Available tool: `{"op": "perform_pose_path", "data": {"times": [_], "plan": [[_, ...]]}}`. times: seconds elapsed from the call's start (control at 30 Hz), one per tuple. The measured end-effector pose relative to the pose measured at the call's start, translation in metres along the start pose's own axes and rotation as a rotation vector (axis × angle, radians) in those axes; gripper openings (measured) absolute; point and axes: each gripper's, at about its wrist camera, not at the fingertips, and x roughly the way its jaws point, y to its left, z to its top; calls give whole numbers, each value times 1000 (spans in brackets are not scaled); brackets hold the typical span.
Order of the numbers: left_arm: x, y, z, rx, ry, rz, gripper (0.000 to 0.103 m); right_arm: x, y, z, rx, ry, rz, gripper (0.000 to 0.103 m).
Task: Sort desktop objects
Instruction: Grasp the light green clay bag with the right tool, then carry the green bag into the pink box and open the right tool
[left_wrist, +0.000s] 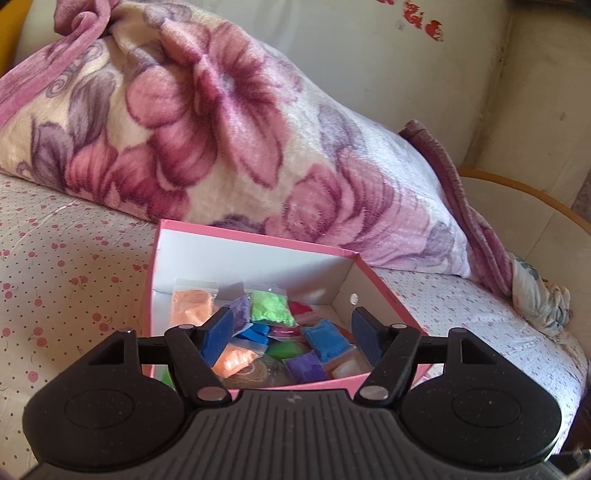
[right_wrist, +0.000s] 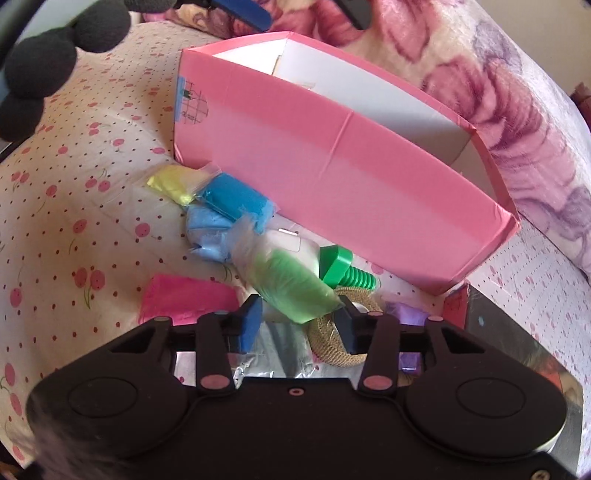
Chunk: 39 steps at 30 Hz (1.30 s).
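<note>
Fingers of our left gripper (left_wrist: 293, 338) stand wide apart with nothing between their ribbed blue pads, hovering over the open pink box (left_wrist: 384, 286), a glossy cardboard carton with white inner walls at lower centre of the left wrist view. Inside it lie small clear bags of soft clay, among them orange (left_wrist: 192, 301), fluffy bright green (left_wrist: 269, 304) and blue (left_wrist: 327, 339). Behind the box rises a plush floral blanket (left_wrist: 207, 122). In the right wrist view, our right gripper (right_wrist: 299, 326) has its fingers partly spread around the crinkled end of a pale green clay bag (right_wrist: 291, 286), though we cannot tell whether they pinch it. Near it on the cherry-print sheet (right_wrist: 74, 206), left of the box wall, lie a yellow bag (right_wrist: 171, 184), a blue bag (right_wrist: 236, 197), a magenta bag (right_wrist: 184, 297), a ridged green plastic bolt (right_wrist: 343, 269) and a woven straw ring (right_wrist: 332, 350).
</note>
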Motion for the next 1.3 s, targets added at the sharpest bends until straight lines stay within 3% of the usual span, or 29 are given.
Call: {"op": "perform_pose_path", "data": {"times": [0.07,0.13,0.37,0.57,0.73,0.77,0.8,0.83,0.9,0.97,1.17,1.2,1.3], "plan": [[-4,-3,-2,12,2,-11,70,0,0,2,-20,1,7,31],[-10,-5,-6,21,4,-18,70,-4,-1,3,-11,-6,16,9],[-43,-1,-26,14,-2,-9,70,-24,-4,4,33,-44,45,7],[-72,38,-35,-79,-89,201,70,-35,-3,5,34,-60,58,7],[-73,72,-44,-186,-35,359,70,-39,-4,10,24,-69,46,7],[-72,77,-47,-197,-20,380,70,-38,-3,12,20,-72,42,8],[-69,80,-50,-203,-1,399,70,-37,-2,14,18,-74,41,19],[-64,82,-52,-198,30,411,70,-36,-1,17,27,-73,51,46],[-54,85,-60,-178,80,430,70,-33,-2,23,77,-63,94,70],[-46,86,-68,-160,114,458,80,-26,-4,25,163,-37,123,70],[-36,85,-82,-131,150,490,82,-4,0,24,342,19,128,70],[-36,84,-82,-129,146,496,82,0,1,22,363,25,121,67],[-34,84,-85,-123,158,505,83,1,1,17,403,18,114,29]]}}
